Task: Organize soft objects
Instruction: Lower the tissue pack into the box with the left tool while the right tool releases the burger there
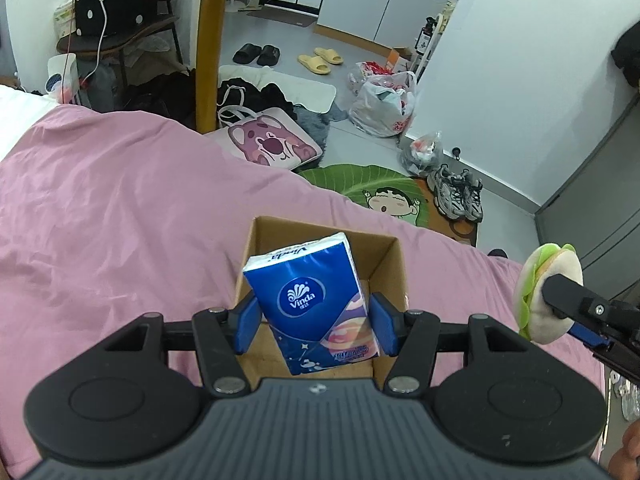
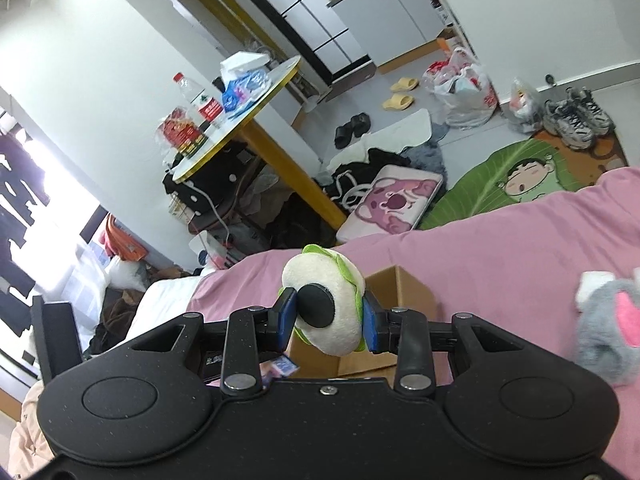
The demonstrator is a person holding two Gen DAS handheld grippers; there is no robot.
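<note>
A pink bed cover (image 1: 120, 208) carries an open cardboard box (image 1: 390, 264). Above its mouth hangs a blue tissue pack (image 1: 310, 300), gripped at its lower flanks between the pads of the left claw (image 1: 314, 330), which stands about half open around it. The pack looks light and yielding, with a slick wrapper, so a hold across the short sides suits it. Off to the right of the box, the right claw (image 2: 330, 320) is narrowed on a plush burger toy (image 2: 326, 300), soft and squashy, pinched across its middle. A grey plush (image 2: 608, 332) lies on the bed nearby.
</note>
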